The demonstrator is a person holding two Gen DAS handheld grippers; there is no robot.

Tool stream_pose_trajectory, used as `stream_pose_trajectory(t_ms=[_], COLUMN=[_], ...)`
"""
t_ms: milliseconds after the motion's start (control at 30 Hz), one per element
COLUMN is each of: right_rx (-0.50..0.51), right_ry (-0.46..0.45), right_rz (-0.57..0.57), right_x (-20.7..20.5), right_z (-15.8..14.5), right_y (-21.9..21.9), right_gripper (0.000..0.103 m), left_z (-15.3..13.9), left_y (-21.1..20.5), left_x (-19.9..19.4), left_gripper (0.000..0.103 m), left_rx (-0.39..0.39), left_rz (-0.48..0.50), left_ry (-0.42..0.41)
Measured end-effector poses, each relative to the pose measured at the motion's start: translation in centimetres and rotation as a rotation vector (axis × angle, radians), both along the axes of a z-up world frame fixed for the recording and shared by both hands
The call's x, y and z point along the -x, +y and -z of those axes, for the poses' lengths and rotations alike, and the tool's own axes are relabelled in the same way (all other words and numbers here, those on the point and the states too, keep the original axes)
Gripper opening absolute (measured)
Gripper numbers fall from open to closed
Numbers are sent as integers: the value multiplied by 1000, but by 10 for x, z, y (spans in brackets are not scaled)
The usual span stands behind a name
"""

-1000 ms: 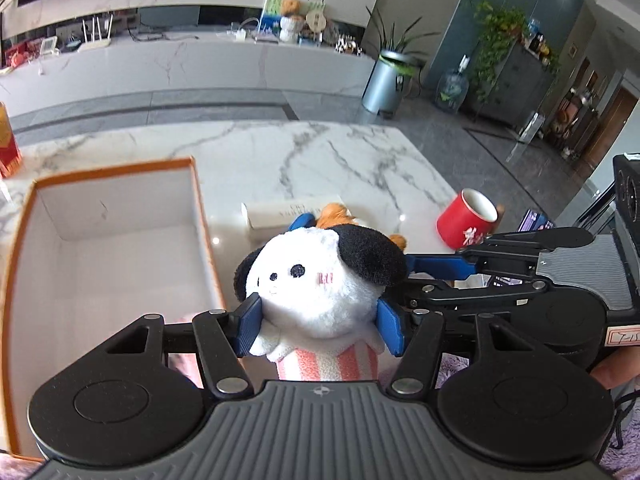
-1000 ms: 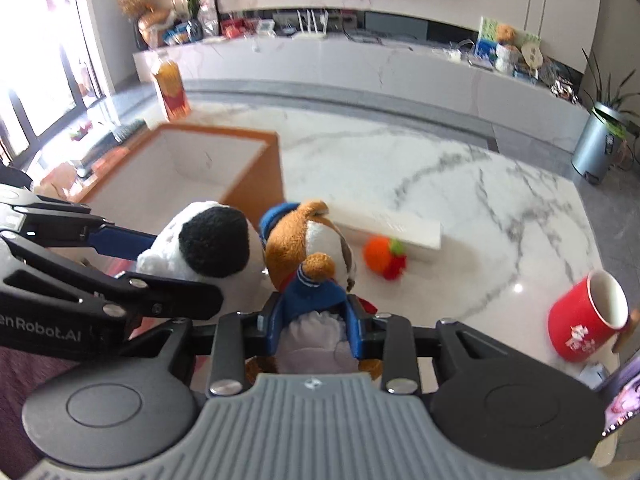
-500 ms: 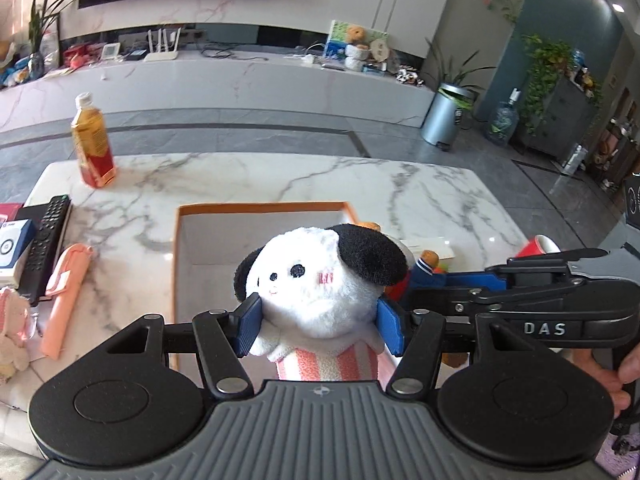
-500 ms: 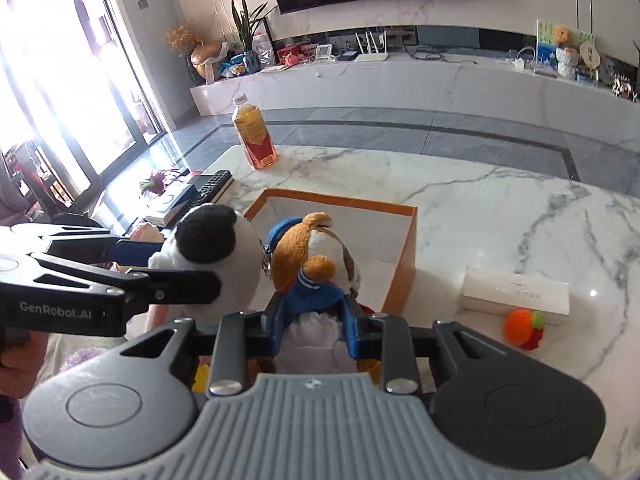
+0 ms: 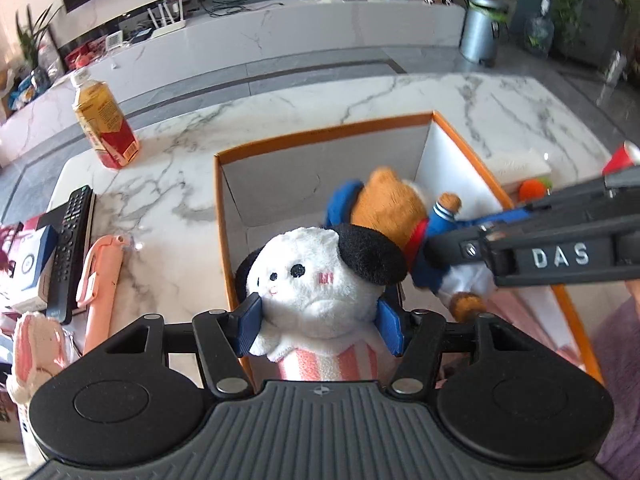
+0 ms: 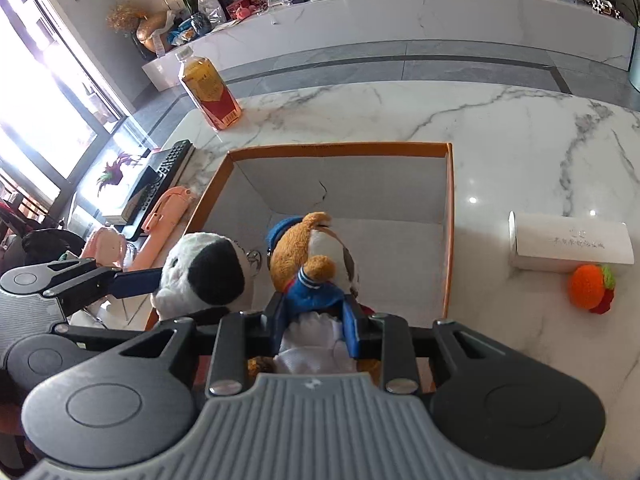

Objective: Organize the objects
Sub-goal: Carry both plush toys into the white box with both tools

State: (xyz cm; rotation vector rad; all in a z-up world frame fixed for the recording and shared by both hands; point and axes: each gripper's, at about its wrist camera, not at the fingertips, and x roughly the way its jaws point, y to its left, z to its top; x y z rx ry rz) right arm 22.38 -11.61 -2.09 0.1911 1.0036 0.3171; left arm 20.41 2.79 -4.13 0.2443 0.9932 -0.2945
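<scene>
Gripping the white plush dog [image 5: 320,284] with the left gripper [image 5: 318,330], blue pads pressed into both sides of its head, pink-striped body hanging down between the fingers. Clamping the brown plush dog [image 6: 310,264] with the right gripper [image 6: 314,322], jaws narrowed onto its blue sailor top, head rising just ahead of the fingertips.

Holding both toys side by side, nearly touching, the brown one just to the right of the left tongs. Hanging now directly over the orange-rimmed box [image 6: 340,147], where a second ago the box was sitting off to the left of both tongs and half a second ago only ahead of them. Looking down into its white floor, showing bare ahead of both toys. Probably meaning carrying is nearly over and lowering and letting go is coming next.

Leaving, beyond the box, a juice bottle [image 5: 105,126] ahead and to the left of the left tongs, a remote [image 5: 71,236] and pink case [image 5: 100,276] further left. Leaving a white carton [image 6: 570,246] and orange knitted fruit [image 6: 588,288] to the right of the right tongs, likely waiting for tidying.
</scene>
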Motion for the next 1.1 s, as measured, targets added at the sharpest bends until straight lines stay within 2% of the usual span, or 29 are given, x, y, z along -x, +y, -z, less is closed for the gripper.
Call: stream_pose_trajectory(t_ms=[167, 333, 400, 567, 733, 867, 1000, 1100], right_rx=[55, 73, 76, 83, 91, 126, 165, 199], right_ry=[-21, 14, 44, 144, 182, 199, 229, 248], right_rz=[-1, -38, -36, -22, -37, -67, -111, -154], right_x=[-10, -16, -19, -26, -28, -31, -35, -37], right_z=[1, 8, 14, 33, 40, 41, 48, 53], right_y=[13, 25, 26, 20, 16, 19, 25, 30], right_gripper=[31, 31, 31, 28, 25, 25, 23, 23], left_z=[17, 30, 31, 31, 27, 19, 15, 19], left_y=[-12, -17, -20, -23, -17, -12, -8, -10], left_x=[1, 4, 6, 8, 11, 14, 15, 15], left_gripper=[70, 71, 72, 75, 74, 67, 44, 38], left_rx=[-125, -162, -178, -183, -147, -136, -125, -124], left_rz=[32, 26, 31, 56, 83, 91, 94, 97], left_ry=[76, 129, 123, 131, 152, 156, 199, 215])
